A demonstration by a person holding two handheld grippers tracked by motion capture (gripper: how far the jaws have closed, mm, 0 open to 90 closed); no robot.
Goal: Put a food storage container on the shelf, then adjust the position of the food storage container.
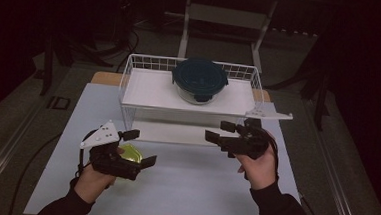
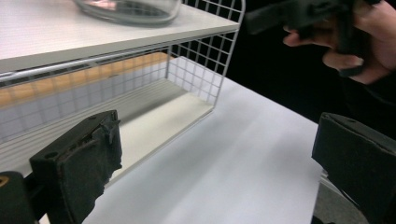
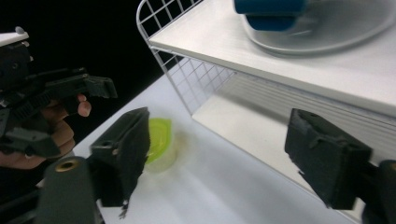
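- Dark room all round; I'm working over a white table (image 1: 183, 187) with a two-level wire rack (image 1: 146, 67) at its far side.
- Yellow-green tub (image 3: 159, 140) sits on the table just beside my left gripper (image 1: 138, 147), partly hidden under it from above; from my right gripper (image 1: 222, 131) it lies well off, past one jaw and apart from both.
- Left gripper: jaws wide, nothing between them, rack's lower shelf ahead.
- Right gripper: jaws wide and empty, just in front of the rack's near edge, under the upper shelf.
- Risks, as I judge them: the left jaw stands so near the tub that a careless sweep could knock it away or tip it; a pinch at the rim rather than the body could let the small tub squirt out.
- Another: the right gripper is near the wire wall, so a forward push could catch the mesh and shift the rack.
- Containers: a glass bowl (image 1: 200, 80) with a dark blue lid sits on the upper shelf; contents I can't make out. Whether the tub holds anything I can't tell.
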